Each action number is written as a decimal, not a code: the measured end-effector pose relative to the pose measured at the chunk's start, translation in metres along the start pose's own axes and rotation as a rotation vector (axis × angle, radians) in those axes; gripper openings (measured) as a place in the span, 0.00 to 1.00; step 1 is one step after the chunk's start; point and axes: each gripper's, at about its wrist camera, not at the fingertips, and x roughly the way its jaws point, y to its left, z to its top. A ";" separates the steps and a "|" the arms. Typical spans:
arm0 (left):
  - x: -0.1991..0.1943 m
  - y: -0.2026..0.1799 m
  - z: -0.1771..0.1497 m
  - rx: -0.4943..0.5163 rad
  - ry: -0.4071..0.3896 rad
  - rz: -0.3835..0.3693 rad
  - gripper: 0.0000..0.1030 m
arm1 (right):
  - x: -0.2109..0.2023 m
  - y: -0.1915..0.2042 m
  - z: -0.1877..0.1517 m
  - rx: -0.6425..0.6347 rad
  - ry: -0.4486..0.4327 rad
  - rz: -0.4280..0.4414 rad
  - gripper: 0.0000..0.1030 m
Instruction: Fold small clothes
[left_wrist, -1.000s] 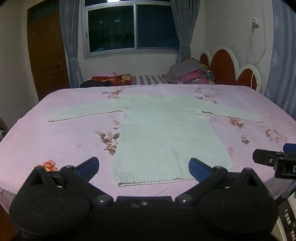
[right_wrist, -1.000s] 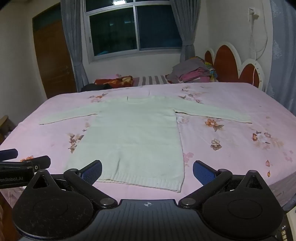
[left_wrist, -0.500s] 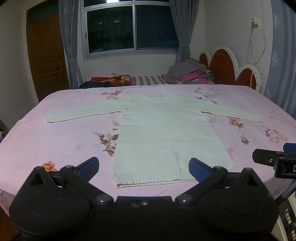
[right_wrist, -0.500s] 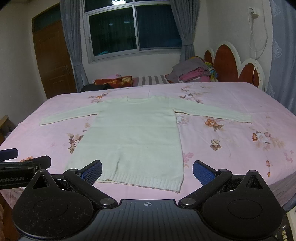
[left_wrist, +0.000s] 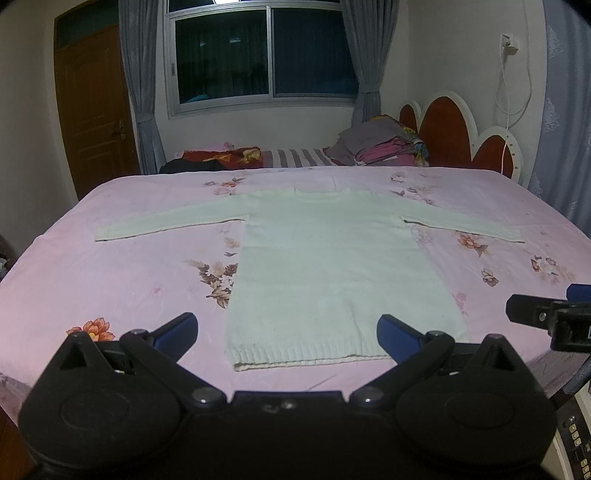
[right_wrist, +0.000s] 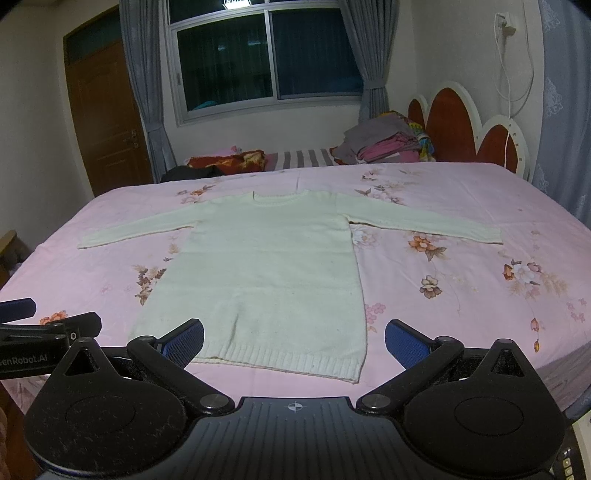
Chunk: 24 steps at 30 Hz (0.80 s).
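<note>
Left wrist view: your left gripper (left_wrist: 287, 329) sits at the bottom of the frame, blue-padded fingers spread wide, nothing between them, held above the near edge of the bed (left_wrist: 110, 280). The pale sweater (left_wrist: 332, 273) lies flat in the middle of the frame on the pink floral sheet, both sleeves stretched out to the left and right, neckline toward the top, ribbed hem just beyond your fingertips (left_wrist: 177, 328). Your right gripper (left_wrist: 546, 317) pokes in at the right edge, apart from the sweater. Right wrist view: right gripper (right_wrist: 294, 338) at the bottom, fingers likewise spread, gripping nothing. Same sweater (right_wrist: 266, 273) sits centre-left, its hem showing between the two pads; one pad (right_wrist: 184, 341) overlaps the hem's lower left corner in the frame, and you can't tell if it touches. Left gripper (right_wrist: 48, 328) shows at the lower left edge. Upper part of both frames: dark window (left_wrist: 264, 55), grey curtains, brown door (left_wrist: 96, 107) upper left, stack of folded clothes (left_wrist: 380, 146) by the red headboard (left_wrist: 447, 136) upper right.
</note>
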 end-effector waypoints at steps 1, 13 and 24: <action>0.000 0.000 0.000 0.002 0.001 0.000 1.00 | 0.000 0.000 0.000 0.001 0.000 0.000 1.00; 0.001 0.000 -0.003 0.000 0.002 0.001 1.00 | 0.000 -0.001 -0.001 0.000 -0.001 0.001 1.00; 0.003 0.000 -0.004 -0.002 0.000 0.000 1.00 | -0.002 -0.003 0.000 0.001 -0.003 -0.002 1.00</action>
